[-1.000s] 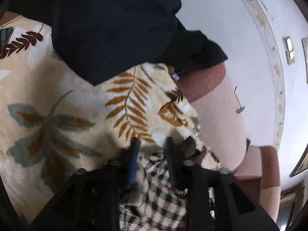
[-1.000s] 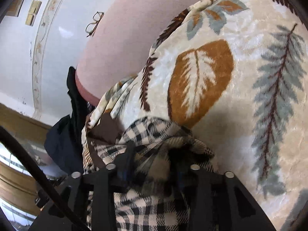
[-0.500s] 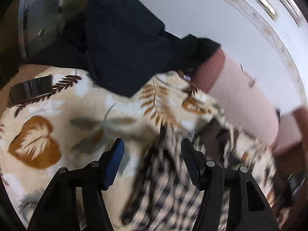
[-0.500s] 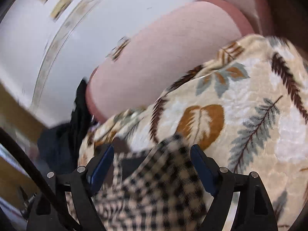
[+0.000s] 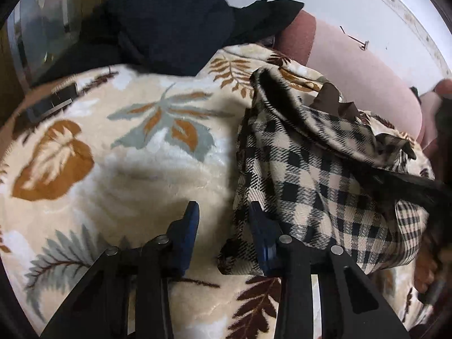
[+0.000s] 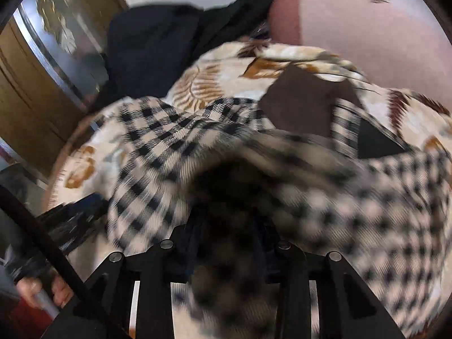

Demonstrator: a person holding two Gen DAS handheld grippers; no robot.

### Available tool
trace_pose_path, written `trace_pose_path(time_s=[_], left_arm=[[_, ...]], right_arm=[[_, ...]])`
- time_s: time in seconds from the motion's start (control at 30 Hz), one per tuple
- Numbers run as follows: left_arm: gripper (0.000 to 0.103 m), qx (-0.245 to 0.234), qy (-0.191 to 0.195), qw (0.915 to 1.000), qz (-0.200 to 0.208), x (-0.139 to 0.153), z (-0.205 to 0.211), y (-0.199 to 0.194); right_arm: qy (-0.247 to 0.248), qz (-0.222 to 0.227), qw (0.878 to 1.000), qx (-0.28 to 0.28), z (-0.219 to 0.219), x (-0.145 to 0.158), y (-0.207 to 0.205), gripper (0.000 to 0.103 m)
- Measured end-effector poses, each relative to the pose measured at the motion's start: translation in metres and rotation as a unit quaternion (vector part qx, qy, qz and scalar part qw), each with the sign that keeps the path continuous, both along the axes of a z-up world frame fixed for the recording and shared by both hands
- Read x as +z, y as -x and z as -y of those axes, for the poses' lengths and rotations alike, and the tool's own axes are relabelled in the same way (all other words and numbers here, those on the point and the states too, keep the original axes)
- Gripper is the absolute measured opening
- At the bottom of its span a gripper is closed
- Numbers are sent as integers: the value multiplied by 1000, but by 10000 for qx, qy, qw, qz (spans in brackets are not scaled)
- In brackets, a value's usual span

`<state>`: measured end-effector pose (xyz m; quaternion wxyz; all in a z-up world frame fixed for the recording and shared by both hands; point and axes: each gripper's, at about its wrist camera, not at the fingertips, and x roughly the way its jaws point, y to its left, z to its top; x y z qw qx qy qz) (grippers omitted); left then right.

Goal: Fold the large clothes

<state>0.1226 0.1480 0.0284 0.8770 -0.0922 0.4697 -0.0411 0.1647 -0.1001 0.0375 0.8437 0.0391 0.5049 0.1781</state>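
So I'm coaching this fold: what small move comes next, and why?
Probably slide the left gripper right and close on the checked garment's edge. Its jaws stand open, holding nothing, with that edge just beside the right finger, while the right gripper seems buried in the bunched cloth on the blanket.

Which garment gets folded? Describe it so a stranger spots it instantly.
Find the leaf-print blanket covering the pink sofa. The checked garment lies crumpled on it, beside the left gripper. Only it has beige-and-black checks; the dark clothes behind are plain.

Open left claw (image 5: 223,214) beside checked garment (image 5: 310,175)
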Motion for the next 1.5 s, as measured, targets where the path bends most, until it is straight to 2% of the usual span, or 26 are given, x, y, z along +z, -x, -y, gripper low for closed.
trace_pose_path(time_s=[0.13, 0.23, 0.3, 0.33, 0.4, 0.43, 0.47, 0.57, 0.6, 0.63, 0.67, 0.77, 0.87, 0.93, 1.03, 1.1, 1.17, 1.27, 1.4, 1.5], left_arm=[[35, 10, 304, 9995, -90, -5, -7, -8], [39, -37, 385, 9992, -125, -6, -8, -13], [42, -43, 431, 9990, -115, -5, -8, -15], [44, -53, 437, 9990, -109, -5, -8, -16], [48, -67, 435, 9990, -103, -6, -6, -18], [53, -90, 407, 9991, -120, -8, -4, -19], [56, -161, 341, 9992, -150, -10, 0, -20], [54, -266, 74, 9995, -182, -14, 9, -20], [47, -332, 41, 9993, -188, -14, 11, -21], [13, -448, 55, 9988, -212, -14, 13, -21], [4, -629, 92, 9974, -349, -15, 16, -22], [4, -603, -245, 9977, -195, -7, 17, -16], [4, -548, -229, 9980, -226, -3, 11, -11], [2, -501, -229, 9978, -359, -6, 8, -9], [0, -292, -624, 9956, -639, -20, 5, -8], [0, -172, -514, 9956, -766, -27, -4, -7], [0, -112, -254, 9974, -663, -21, -13, -6], [0, -5, -262, 9990, -351, -7, -22, 2], [0, 26, -202, 9997, 106, 12, -22, 10], [1, -39, -147, 9991, 407, 26, -12, 16]], right_arm=[[106, 32, 9989, -456, -12, -11, -66, 37], [199, -4, 9960, -877, -17, -18, -111, 37], [333, -78, 9940, -1039, -21, -26, -134, 42], [394, -107, 9933, -1078, -23, -28, -140, 43], [567, -30, 9922, -1110, -28, -29, -146, 51], [686, 51, 9921, -1049, -32, -26, -146, 53], [780, 101, 9920, -983, -35, -22, -145, 53], [825, 337, 9923, -862, -33, 1, -130, 53], [674, 398, 9933, -849, -29, 10, -122, 53], [521, 454, 9941, -836, -24, 21, -109, 53], [466, 497, 9942, -828, -20, 28, -100, 55], [371, 628, 9951, -665, -14, 45, -62, 58], [85, 578, 9972, -465, -14, 51, -28, 58], [-147, 487, 9981, -345, -20, 48, -13, 58], [-372, 251, 9989, -95, -38, 32, 2, 58], [-307, 136, 9994, -23, -51, 15, 3, 57], [-311, 2, 9995, -34, -60, 0, 1, 57], [-153, -326, 9993, -113, -69, -29, -6, 58], [-212, -42, 9996, -170, -54, -14, 2, 58], [-28, 344, 9985, -420, -13, 4, 15, 58]])
